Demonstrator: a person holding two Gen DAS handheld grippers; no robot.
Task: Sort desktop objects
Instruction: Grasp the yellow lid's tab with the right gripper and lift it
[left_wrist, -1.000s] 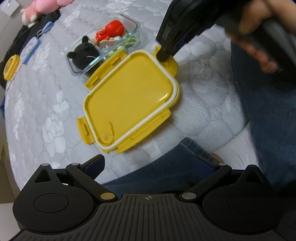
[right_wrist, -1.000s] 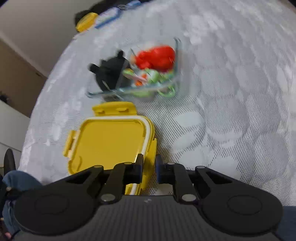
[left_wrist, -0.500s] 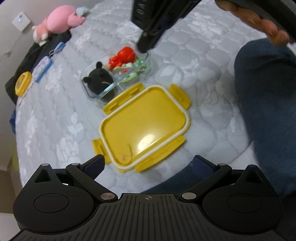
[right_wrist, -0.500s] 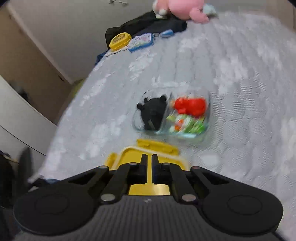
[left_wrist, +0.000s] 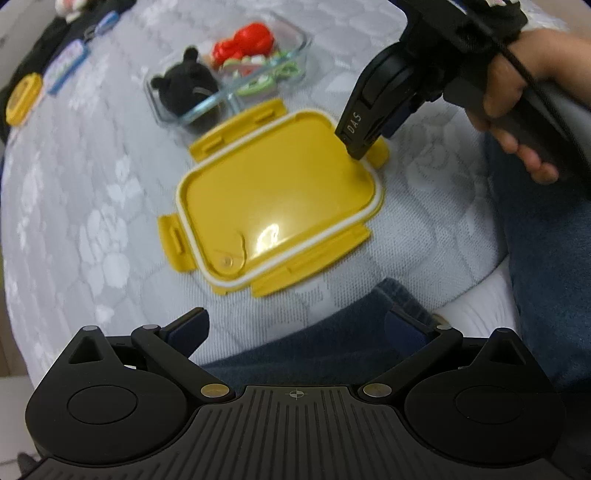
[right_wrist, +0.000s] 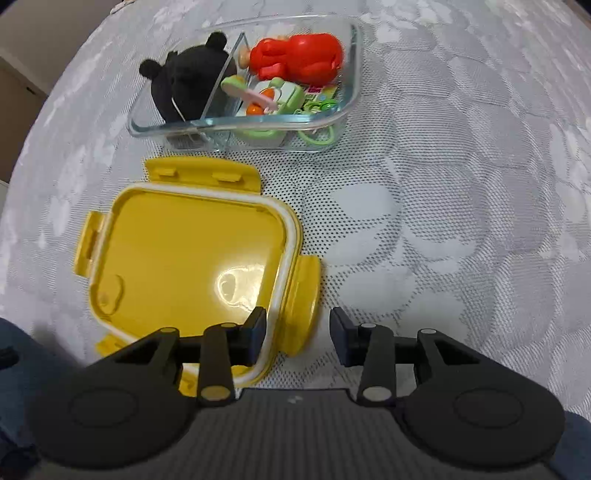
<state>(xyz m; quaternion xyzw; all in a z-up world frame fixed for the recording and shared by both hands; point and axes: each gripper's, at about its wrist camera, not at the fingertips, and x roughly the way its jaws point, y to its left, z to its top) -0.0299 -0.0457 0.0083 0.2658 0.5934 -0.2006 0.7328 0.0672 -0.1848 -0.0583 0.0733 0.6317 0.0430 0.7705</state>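
The right gripper (right_wrist: 298, 338) — jaws apart — straddles the right clip of the yellow plastic lid (right_wrist: 184, 266): close squarely on it before lifting. The left gripper (left_wrist: 295, 328) waits open.

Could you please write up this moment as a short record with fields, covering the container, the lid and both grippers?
surface: grey quilted mattress
container: clear glass box, divided, lid off
left compartment: black plush bear
right compartment: red figure and small green items
lid: yellow lid, lying inner side up in front of the box
right gripper: open, straddling the lid's side tab
left gripper: open, holding nothing, back from the lid above a jeans-clad leg
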